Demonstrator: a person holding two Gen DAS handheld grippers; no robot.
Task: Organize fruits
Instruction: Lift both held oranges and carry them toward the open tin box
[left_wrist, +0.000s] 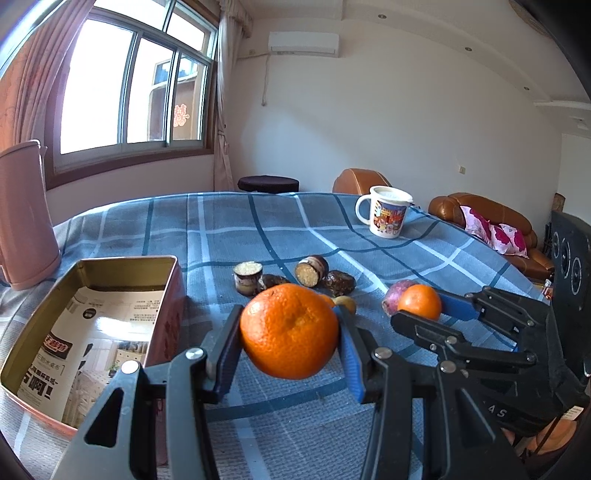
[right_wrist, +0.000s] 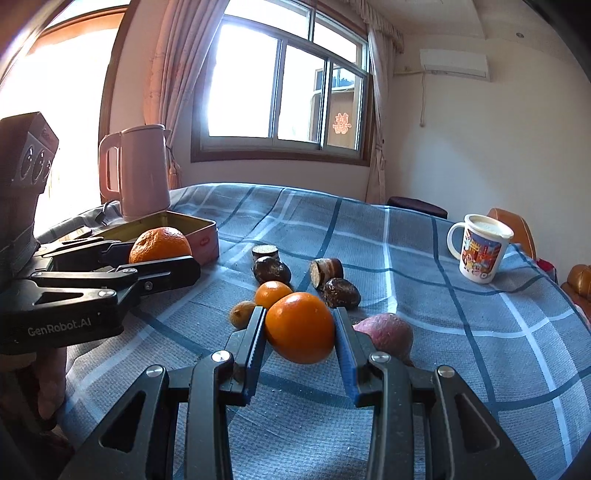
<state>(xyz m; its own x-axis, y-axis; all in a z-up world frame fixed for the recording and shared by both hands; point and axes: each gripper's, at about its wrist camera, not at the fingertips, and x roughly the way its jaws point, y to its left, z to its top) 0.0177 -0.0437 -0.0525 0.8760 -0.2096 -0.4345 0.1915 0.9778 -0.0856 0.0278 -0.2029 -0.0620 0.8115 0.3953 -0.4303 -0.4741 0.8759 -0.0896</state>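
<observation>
1. Fruits are lying in a loose cluster on the blue checked tablecloth; two of them are being carried in the grippers, clear of the cloth.
2. Left gripper is clamping a large dimpled orange between its blue pads, near the open gold tin, which is sitting to its left.
3. The tin is holding only a printed paper sheet on its bottom.
4. Right gripper is gripping a smaller smooth orange; both pads are pressing on its sides.
5. Lying on the cloth past the right gripper: a small orange, a small yellow-brown fruit, two dark round fruits, and two cut dark pieces showing pale insides.
6. A pink-purple fruit is resting just right of the right gripper's finger.
7. A printed mug is standing well apart on the far right of the cloth, and a pink kettle is standing behind the tin.
8. Both grippers are sitting side by side, apart from each other.
</observation>
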